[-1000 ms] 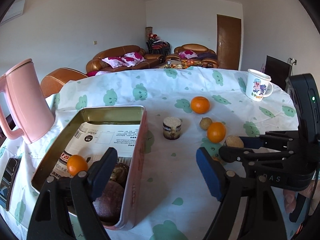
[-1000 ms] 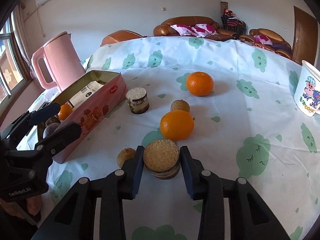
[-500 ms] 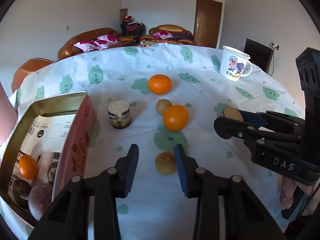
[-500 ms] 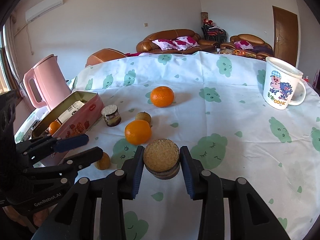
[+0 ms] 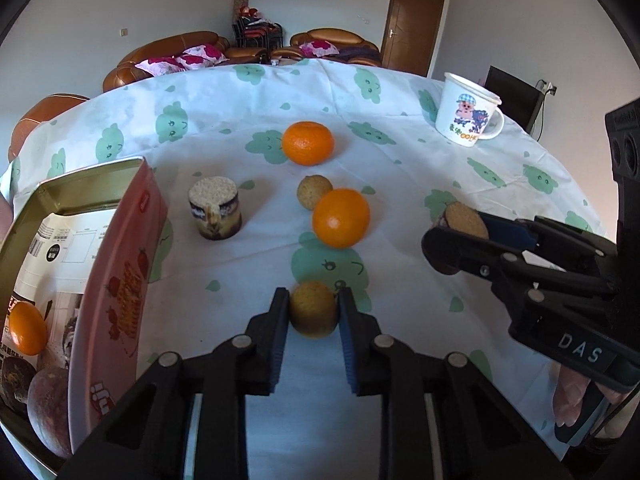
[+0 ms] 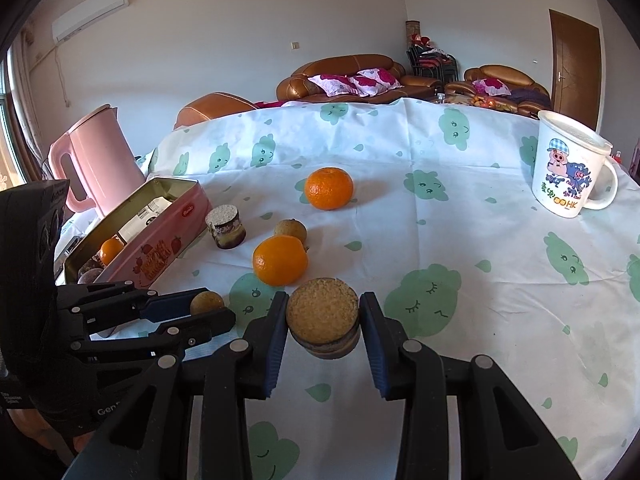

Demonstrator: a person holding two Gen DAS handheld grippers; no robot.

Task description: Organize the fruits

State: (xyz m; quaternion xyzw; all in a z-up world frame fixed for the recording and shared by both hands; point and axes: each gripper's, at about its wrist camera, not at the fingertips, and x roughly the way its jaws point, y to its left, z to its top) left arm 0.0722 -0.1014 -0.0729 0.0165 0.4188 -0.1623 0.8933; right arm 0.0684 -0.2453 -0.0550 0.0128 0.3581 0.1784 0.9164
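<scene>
Left hand-held gripper (image 5: 313,312) clamps round brown fruit (image 5: 313,314); right hand-held gripper (image 6: 323,320) clamps upright cake cup (image 6: 323,322), crumb top upward.

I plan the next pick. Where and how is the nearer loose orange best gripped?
Grip the nearer round orange across its widest middle, approaching from the front; a small brown fruit touches behind it, but its left and right flanks look free.

Three oranges: (image 5: 308,143), (image 5: 341,218), (image 5: 27,327). Two brown longans: (image 5: 313,314), (image 5: 314,192). Two round cakes: (image 5: 215,213), (image 6: 323,321). One mug (image 5: 468,121). One pink tin (image 5: 116,280). One kettle (image 6: 94,160).
</scene>
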